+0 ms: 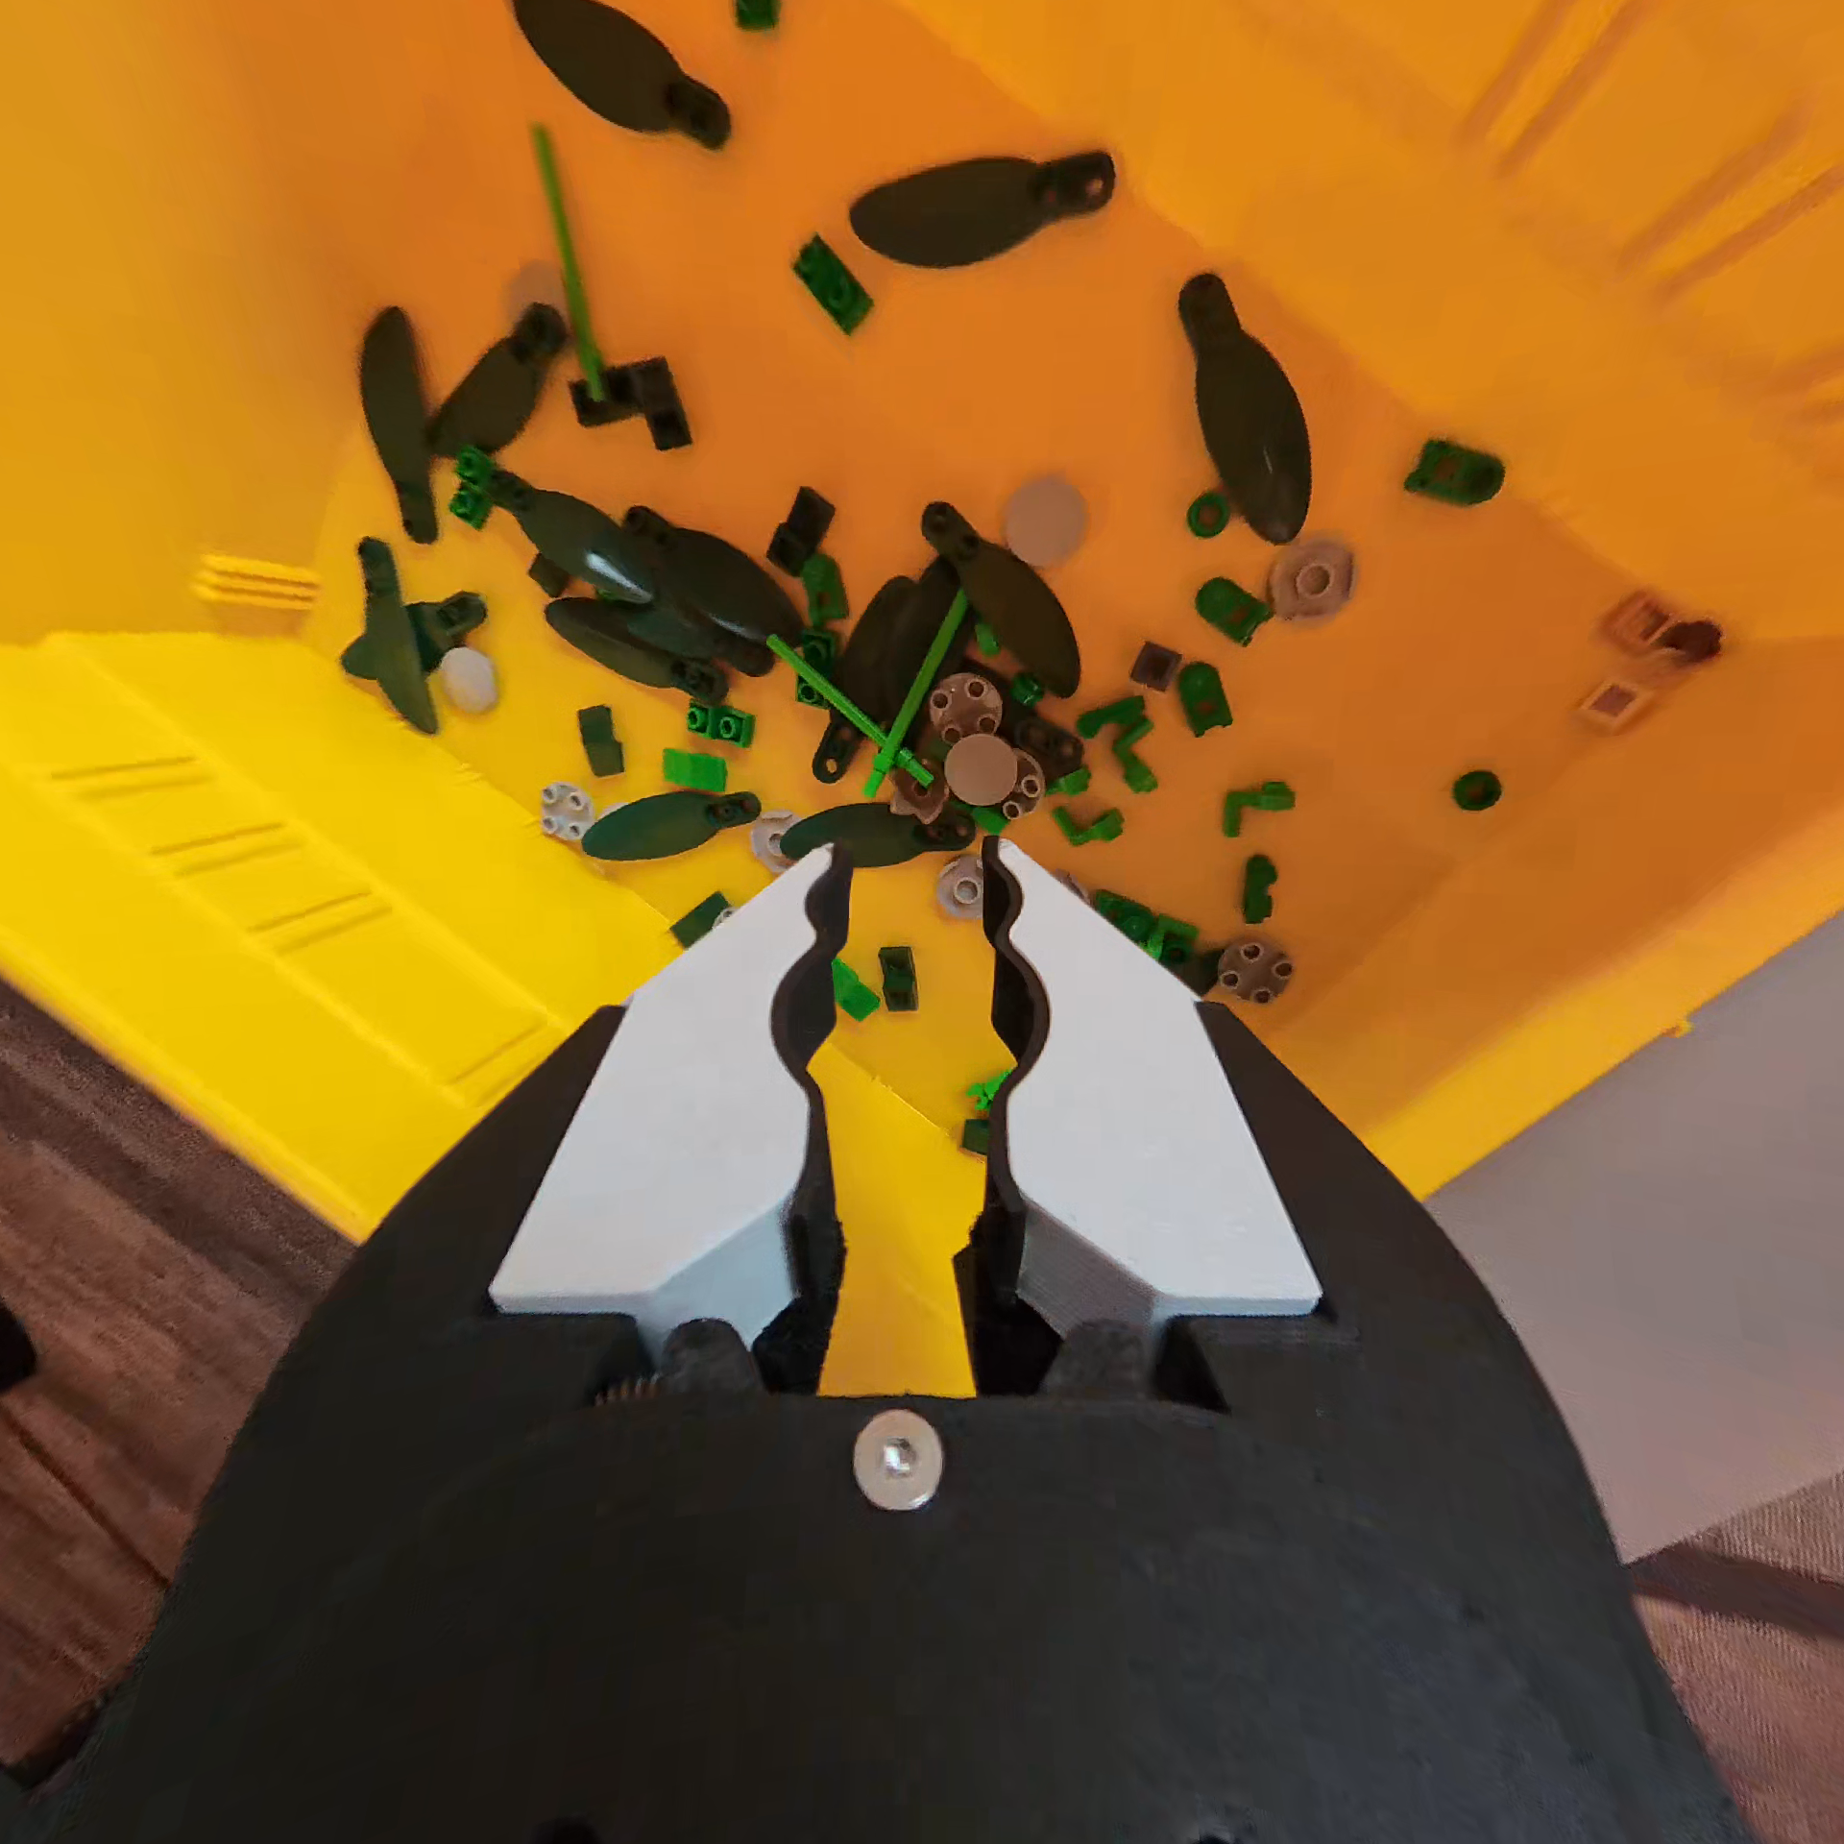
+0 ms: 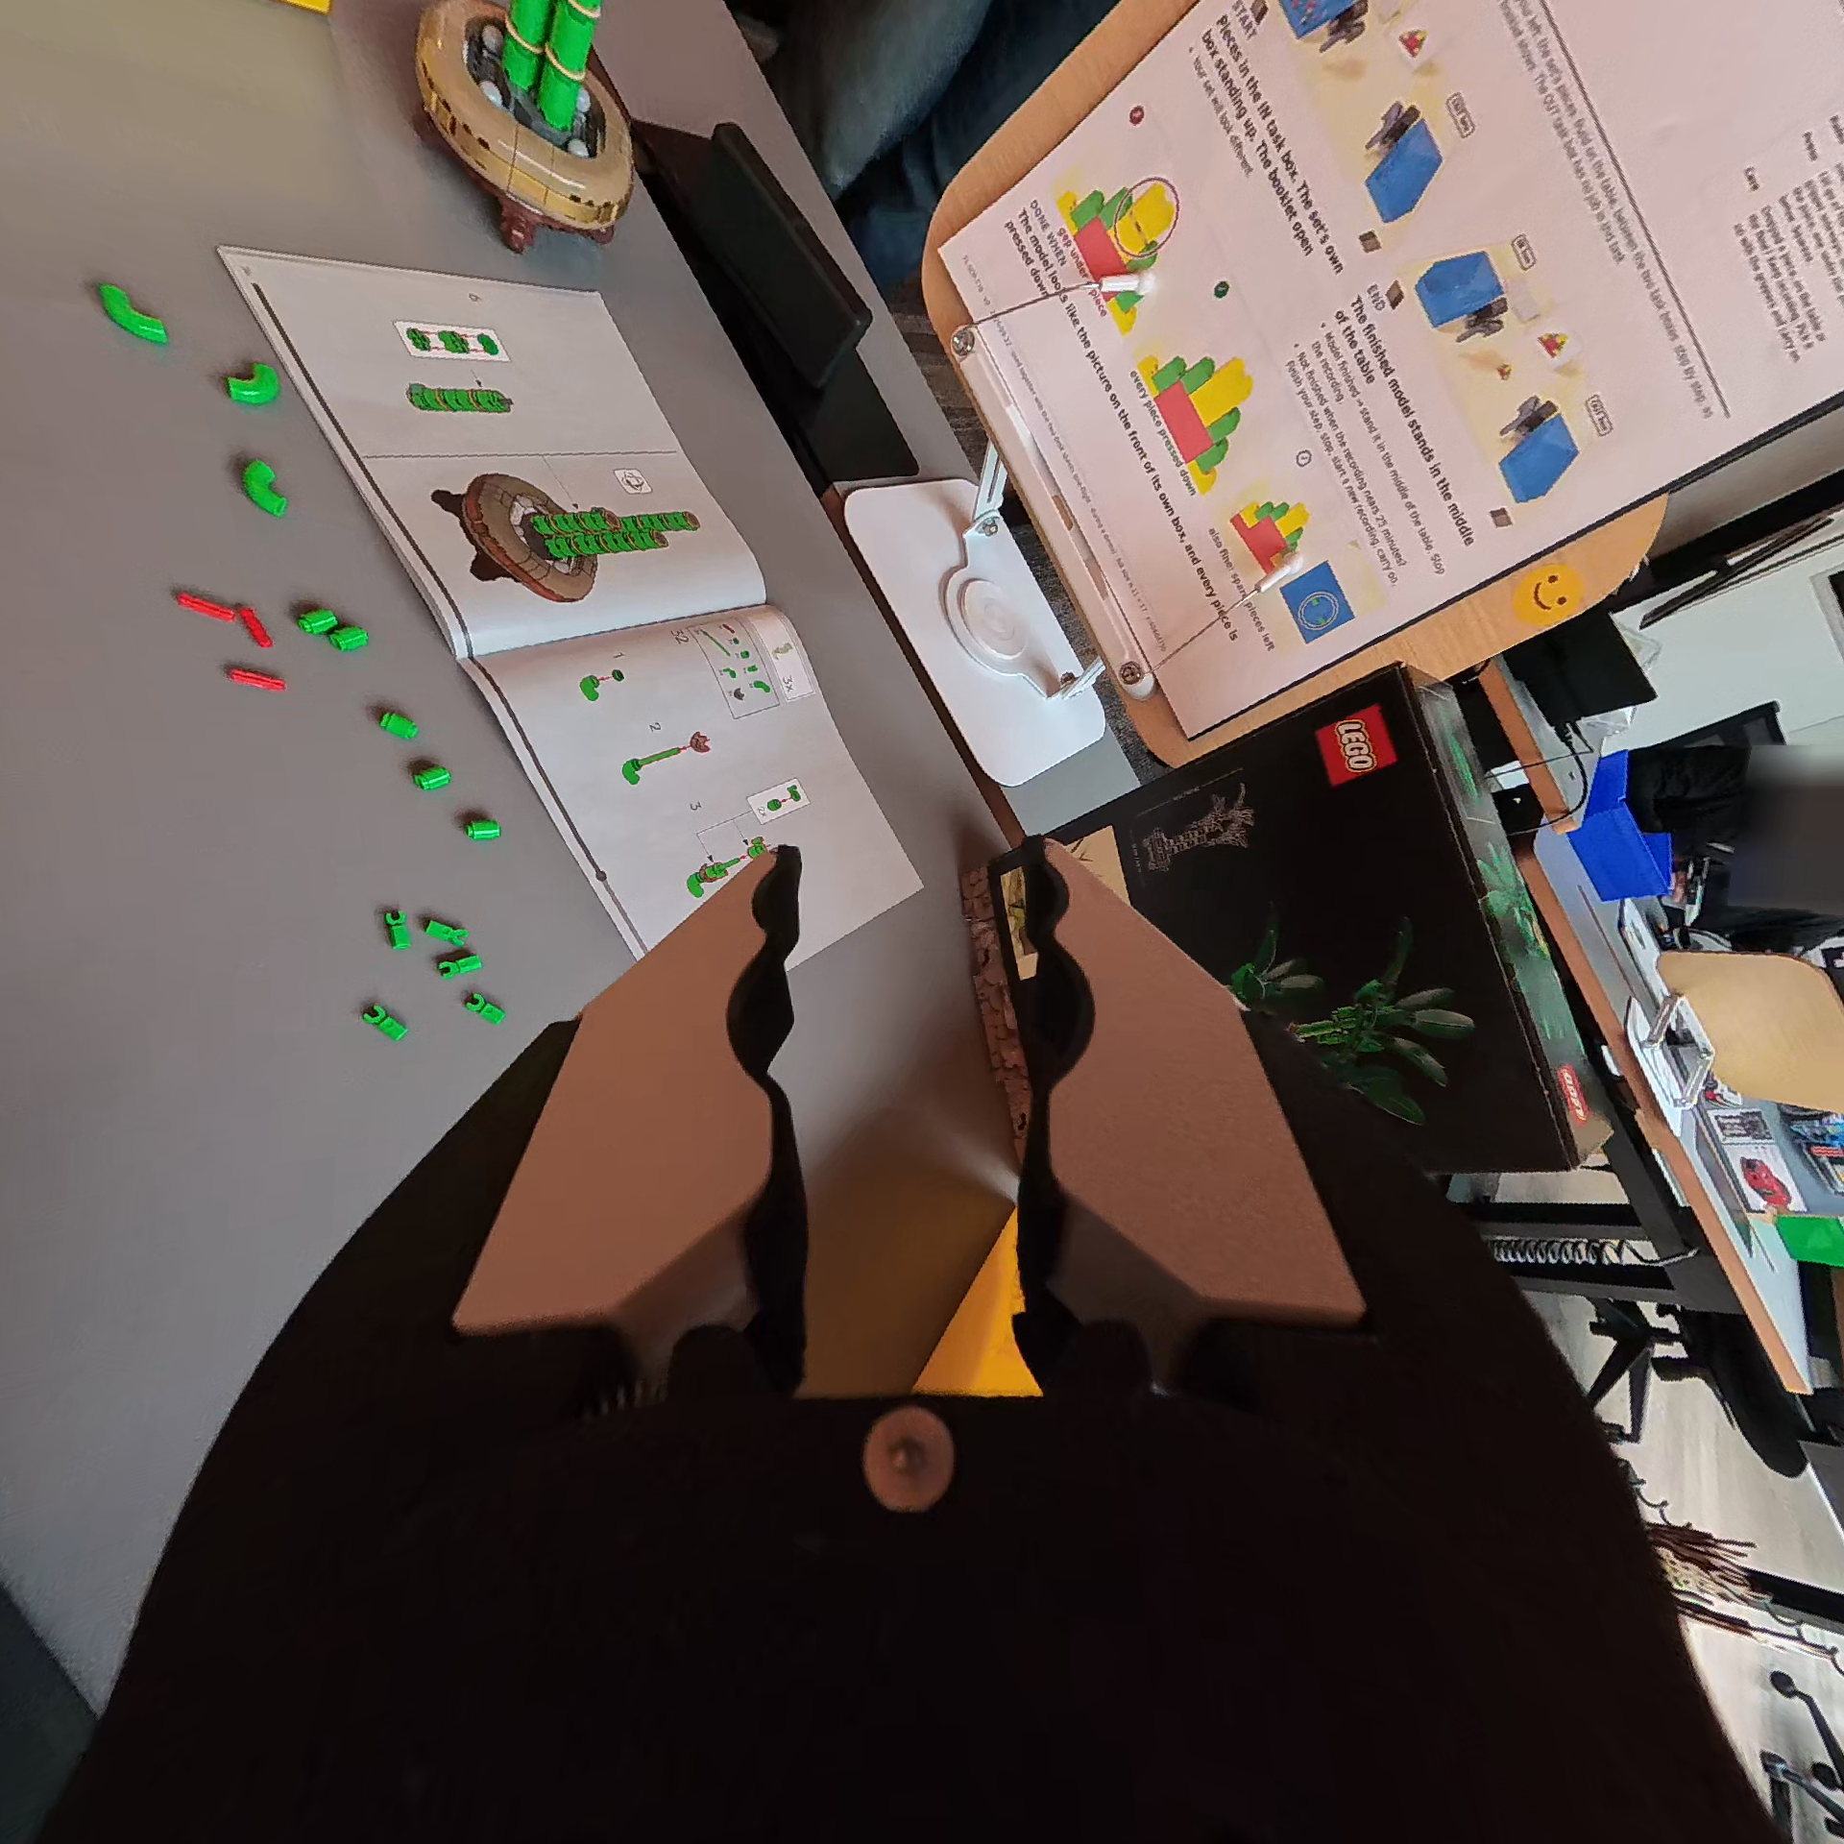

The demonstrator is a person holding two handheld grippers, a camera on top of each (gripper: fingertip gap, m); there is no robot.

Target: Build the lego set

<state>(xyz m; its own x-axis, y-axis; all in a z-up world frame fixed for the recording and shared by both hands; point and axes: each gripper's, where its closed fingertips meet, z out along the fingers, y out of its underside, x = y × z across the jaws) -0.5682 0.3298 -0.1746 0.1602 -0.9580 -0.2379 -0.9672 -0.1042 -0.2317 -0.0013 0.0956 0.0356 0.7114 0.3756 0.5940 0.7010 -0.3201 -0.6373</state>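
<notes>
Clearly the chief risk lay in the yellow plastic bin (image 1: 998, 329), where dark green leaf-shaped pieces (image 1: 973, 212), thin bright green rods (image 1: 571, 261), small green clips (image 1: 1092, 826) and grey round plates (image 1: 1045, 521) lay heaped over one another near the middle of its floor. As I judged it, a careless reach there could have pinched two pieces at once, or nudged the tangle so that the wanted part slid under a leaf. The view was also smeared by motion, so aiming seemed uncertain.

My left gripper (image 1: 908, 856), with its white fingers (image 1: 698, 1088), was parted by a moderate gap and gripped nothing; its tips hovered over the near part of the bin's floor, just short of a dark leaf (image 1: 866, 834) and beside a grey round stud plate (image 1: 961, 884). Whether they touched either, I could not tell.

My right gripper (image 2: 910, 866), its tan fingers (image 2: 649, 1128) likewise spread and empty, hung above the grey desk (image 2: 150, 898) near its right edge, over the lower corner of the open instruction booklet (image 2: 559, 559). Sorted green and red small parts (image 2: 329, 629) lay along the desk to the booklet's left, and the partly built model, a tan and brown round pot with green stalks (image 2: 529, 110), stood at the far edge. The black set box (image 2: 1397, 958) leaned just past the desk's right edge.
</notes>
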